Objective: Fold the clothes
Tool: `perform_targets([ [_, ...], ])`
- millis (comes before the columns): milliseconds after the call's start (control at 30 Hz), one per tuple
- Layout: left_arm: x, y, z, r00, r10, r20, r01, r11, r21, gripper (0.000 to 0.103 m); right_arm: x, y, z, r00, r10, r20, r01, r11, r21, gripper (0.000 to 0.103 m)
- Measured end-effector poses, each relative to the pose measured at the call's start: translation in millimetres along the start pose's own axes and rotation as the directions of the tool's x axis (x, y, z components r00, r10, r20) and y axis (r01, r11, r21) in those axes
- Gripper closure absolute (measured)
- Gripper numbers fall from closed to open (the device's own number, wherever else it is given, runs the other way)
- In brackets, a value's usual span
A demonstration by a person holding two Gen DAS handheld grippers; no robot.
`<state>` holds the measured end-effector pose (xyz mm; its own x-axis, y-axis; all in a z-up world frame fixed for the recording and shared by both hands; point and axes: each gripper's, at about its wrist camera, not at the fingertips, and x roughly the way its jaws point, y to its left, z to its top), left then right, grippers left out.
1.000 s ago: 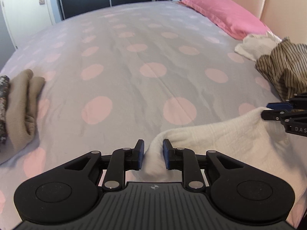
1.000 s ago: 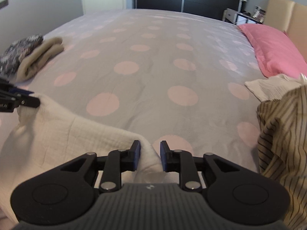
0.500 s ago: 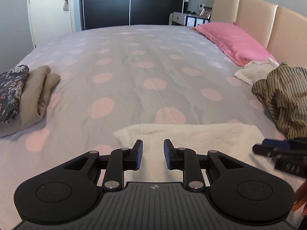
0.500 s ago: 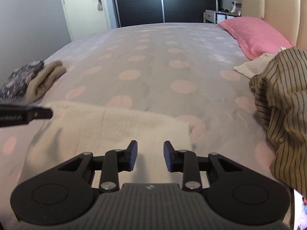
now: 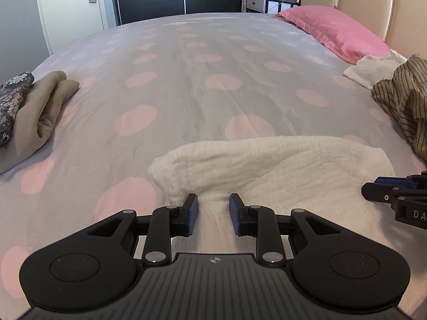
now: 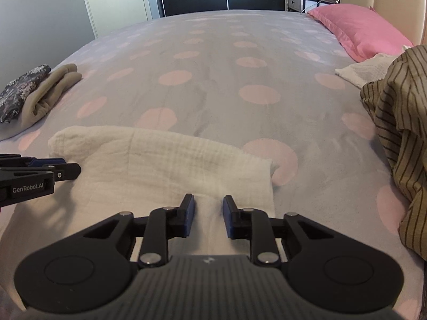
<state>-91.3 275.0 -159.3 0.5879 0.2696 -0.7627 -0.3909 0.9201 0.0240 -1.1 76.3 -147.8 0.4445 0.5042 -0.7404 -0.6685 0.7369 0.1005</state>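
Folded white cloth point(image 5: 280, 165) lies flat on the spotted bed point(image 5: 186, 80), near edge closest to both cameras, fold line on the far side.

Left claw point(image 5: 213, 209): jaws opening, pads apart, cloth beneath and between them but not pinched. Right claw point(image 6: 205, 209): jaws closing slightly, pads likewise apart over the cloth's right-hand portion, nothing clamped. Neither claw holds the cloth.

Finished stack, tan garment point(image 5: 40, 112) and floral garment point(image 5: 13, 98), sits well apart to the left. Unfolded striped garment point(image 6: 395, 122) and another white cloth point(image 5: 371, 69) lie to the right, near the pink pillow point(image 5: 336, 32).

Risks, as judged: a pad withdrawing low may snag the soft weave and pull the top layer out of line. A further fold gripped through one layer only would skew the edges. The striped garment lies near; a wide sweep could drag it in.
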Motion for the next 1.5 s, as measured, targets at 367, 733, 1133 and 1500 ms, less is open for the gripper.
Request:
perform_targets([
  [367, -9.1, 1.8, 4.6, 1.000, -0.006, -0.011, 0.006, 1.000, 0.005, 0.077, -5.8, -0.5, 4.1, 1.000, -0.014, 0.024, 0.014, 1.000, 0.019, 0.072],
  [733, -83.7, -16.4, -12.2, 0.994, -0.031, 0.103, 0.027, 0.999, 0.042, 0.070, -73.8, 24.5, -13.1, 0.977, -0.062, 0.204, 0.081, 0.993, -0.086, 0.073],
  [1133, -105.9, -27.3, -64.2, 0.998, 0.003, 0.060, -0.006, 0.998, 0.062, 0.070, -90.5, 33.7, -62.2, 0.992, -0.063, 0.110, 0.081, 0.982, -0.169, 0.073],
  [1500, -73.8, -12.7, -88.9, 0.997, 0.038, -0.062, -0.033, 0.996, 0.083, 0.062, -77.6, 24.2, -84.1, 0.997, -0.055, 0.047, 0.064, 0.975, -0.211, 0.070],
])
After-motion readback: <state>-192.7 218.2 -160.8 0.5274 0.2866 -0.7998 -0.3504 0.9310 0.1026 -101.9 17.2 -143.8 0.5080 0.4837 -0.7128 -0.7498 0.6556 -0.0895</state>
